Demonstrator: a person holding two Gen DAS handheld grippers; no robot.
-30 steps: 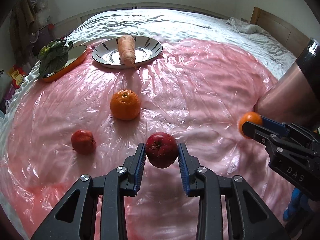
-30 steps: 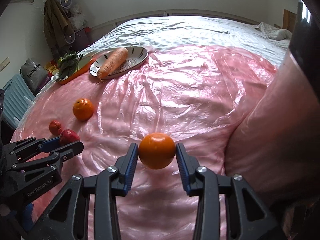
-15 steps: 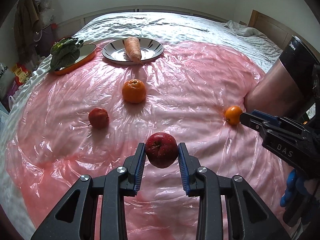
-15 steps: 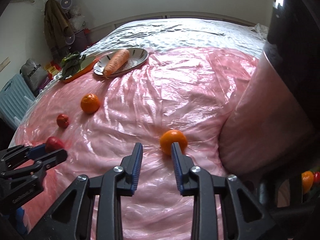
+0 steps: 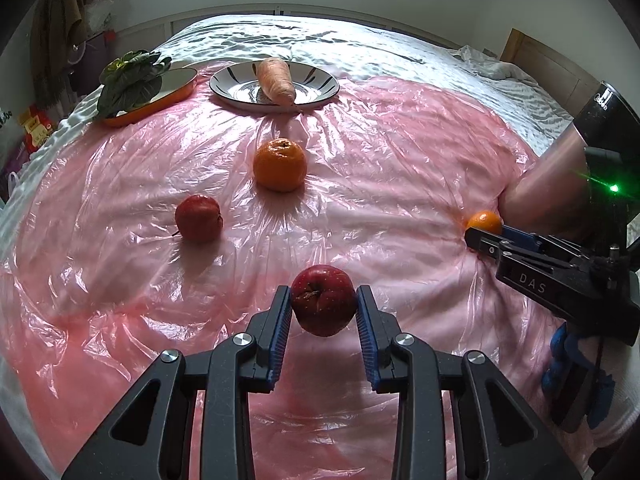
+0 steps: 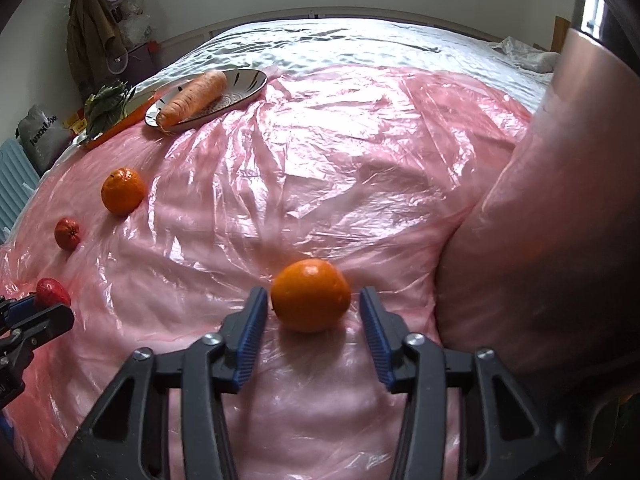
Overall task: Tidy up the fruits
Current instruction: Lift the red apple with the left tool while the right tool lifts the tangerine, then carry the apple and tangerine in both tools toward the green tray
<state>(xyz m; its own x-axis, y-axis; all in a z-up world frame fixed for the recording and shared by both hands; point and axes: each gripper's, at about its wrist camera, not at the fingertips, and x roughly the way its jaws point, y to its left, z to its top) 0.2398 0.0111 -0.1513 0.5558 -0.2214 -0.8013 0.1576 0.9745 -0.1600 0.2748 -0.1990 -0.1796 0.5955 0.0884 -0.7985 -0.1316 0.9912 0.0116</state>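
The thin pink plastic sheet [image 5: 400, 152] under my grippers is glossy and deeply wrinkled, and the pale bedspread [image 5: 320, 36] beyond it has a satiny, rippled sheen. The red apple [image 5: 323, 305] pressed between my left gripper's [image 5: 323, 320] ribbed blue pads [image 5: 280, 336] has smooth, faintly speckled skin, while the orange [image 6: 310, 294] between my right gripper's [image 6: 311, 316] parted fingers looks finely dimpled with a soft shine. Both grippers have matt black plastic arms with bright metal screws, and the striped plate [image 5: 320, 84] looks glazed and reflective under the dull, rough carrot [image 5: 275, 80].

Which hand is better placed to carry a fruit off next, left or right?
Left. The left gripper is shut on the apple. The right gripper is open, and its orange rests on the pink plastic sheet between its fingers.
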